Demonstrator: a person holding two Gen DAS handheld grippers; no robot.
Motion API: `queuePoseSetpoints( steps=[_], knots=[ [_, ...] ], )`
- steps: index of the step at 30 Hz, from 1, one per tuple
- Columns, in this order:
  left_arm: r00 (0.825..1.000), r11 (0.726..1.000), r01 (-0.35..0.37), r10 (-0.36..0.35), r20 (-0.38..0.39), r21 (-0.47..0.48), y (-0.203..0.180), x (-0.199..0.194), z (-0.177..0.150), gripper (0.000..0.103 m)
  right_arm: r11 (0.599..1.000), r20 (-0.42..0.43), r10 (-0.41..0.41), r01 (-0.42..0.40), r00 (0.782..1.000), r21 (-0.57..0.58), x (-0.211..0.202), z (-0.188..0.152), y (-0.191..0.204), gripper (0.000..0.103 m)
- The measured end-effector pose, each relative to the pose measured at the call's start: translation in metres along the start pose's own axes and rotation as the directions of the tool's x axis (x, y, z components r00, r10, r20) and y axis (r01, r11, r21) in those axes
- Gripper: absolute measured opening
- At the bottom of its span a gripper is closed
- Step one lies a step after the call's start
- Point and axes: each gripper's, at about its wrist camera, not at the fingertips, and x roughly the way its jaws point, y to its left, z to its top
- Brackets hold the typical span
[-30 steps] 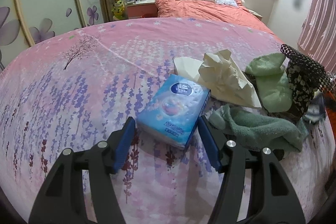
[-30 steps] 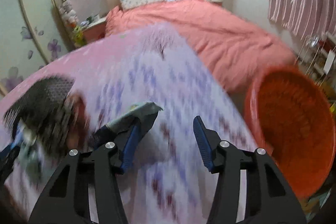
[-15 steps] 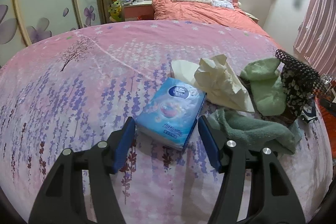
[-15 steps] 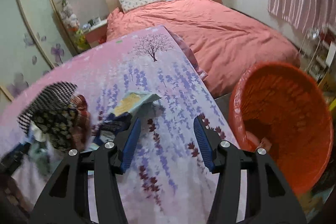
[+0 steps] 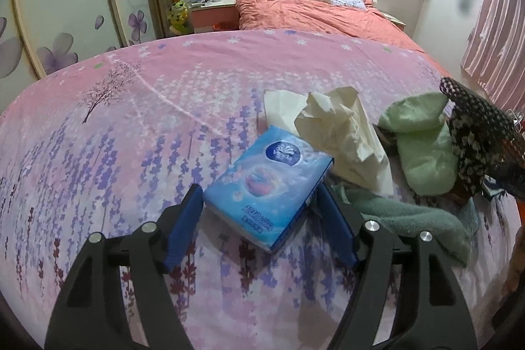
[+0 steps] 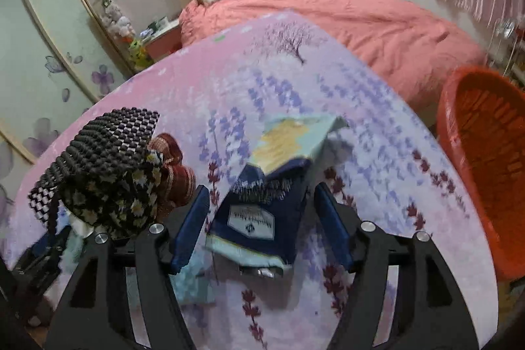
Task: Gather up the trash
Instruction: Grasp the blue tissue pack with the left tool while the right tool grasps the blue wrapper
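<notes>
A blue tissue pack lies on the pink flowered bedspread. My left gripper is open with a finger on each side of the pack's near end. Crumpled cream paper lies just beyond the pack. In the right wrist view a dark blue and yellow wrapper lies on the spread, and my right gripper is open and straddles its near part. An orange basket stands off the bed's right edge.
Green cloths and a black-and-white woven bag lie right of the paper; the bag also shows left of my right gripper, with a red woven item. A bed with a coral duvet stands behind.
My left gripper has moved a little forward around the tissue pack. My right gripper has swung left and forward, so the wrapper now sits between its fingers and the orange basket has moved to the right edge.
</notes>
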Motion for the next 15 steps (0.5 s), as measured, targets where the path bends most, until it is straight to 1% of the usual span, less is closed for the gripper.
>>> queuePoseSetpoints(
  steps=[1, 3, 6, 10, 13, 14, 15],
  knots=[
    [1.000, 1.000, 0.000, 0.000, -0.001, -0.004, 0.000, 0.002, 0.002, 0.070, 1.000, 0.006, -0.015, 0.015, 1.000, -0.020, 0.001, -0.001, 0.003, 0.055],
    [1.000, 1.000, 0.000, 0.000, -0.001, -0.008, 0.001, 0.004, 0.004, 0.068, 0.998, 0.013, -0.021, 0.022, 1.000, -0.054, 0.000, -0.002, 0.005, 0.048],
    [1.000, 1.000, 0.008, -0.008, 0.001, -0.015, 0.004, 0.003, 0.003, 0.065, 0.997, 0.013, -0.001, 0.002, 1.000, -0.078, -0.005, -0.007, 0.000, 0.042],
    [1.000, 1.000, 0.015, -0.015, 0.004, -0.020, 0.008, -0.008, -0.010, 0.065, 0.995, 0.010, 0.029, -0.028, 1.000, -0.099, -0.014, -0.015, -0.008, 0.042],
    [0.999, 0.999, 0.043, -0.043, 0.001, -0.019, 0.008, -0.019, -0.025, 0.063, 0.990, 0.014, 0.017, -0.015, 1.000, -0.139, -0.021, -0.022, -0.011, 0.042],
    [0.999, 0.999, 0.050, -0.050, -0.003, -0.013, 0.007, -0.024, -0.030, 0.064, 0.989, 0.010, 0.009, -0.007, 1.000, -0.145, -0.021, -0.024, -0.012, 0.042],
    [0.999, 0.999, 0.051, -0.051, -0.003, -0.009, 0.006, -0.026, -0.032, 0.067, 0.990, 0.011, 0.011, -0.010, 1.000, -0.142, -0.022, -0.025, -0.011, 0.042]
  ],
)
